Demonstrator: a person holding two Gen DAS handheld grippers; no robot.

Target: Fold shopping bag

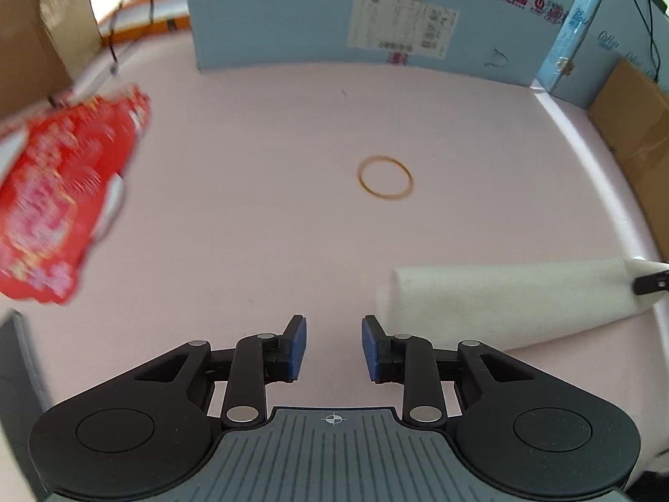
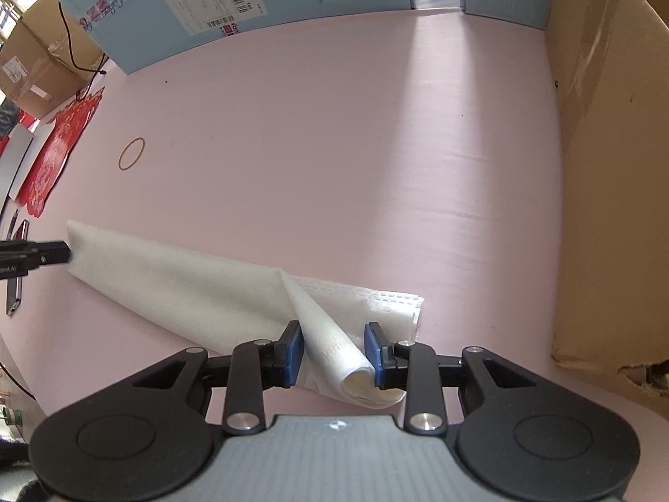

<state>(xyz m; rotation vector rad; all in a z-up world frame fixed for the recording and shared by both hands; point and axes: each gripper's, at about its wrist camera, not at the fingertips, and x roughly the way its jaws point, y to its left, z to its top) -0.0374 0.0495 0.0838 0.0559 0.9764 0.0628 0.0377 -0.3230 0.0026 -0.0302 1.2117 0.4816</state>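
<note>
Lying rolled on the pink table [image 2: 376, 125], white shopping bag [image 2: 188, 284]; right gripper [image 2: 333, 353] part-open astride its end, left gripper [image 1: 333, 349] empty, parted, clear table ahead.

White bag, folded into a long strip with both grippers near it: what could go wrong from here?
1. The right gripper stands open around the white bag's curled end, so that loose fold may spring open.
2. The left gripper is open and empty beside the bag's other end; nothing pins it.
3. The rubber band lies apart, so the bag is not yet secured.
</note>
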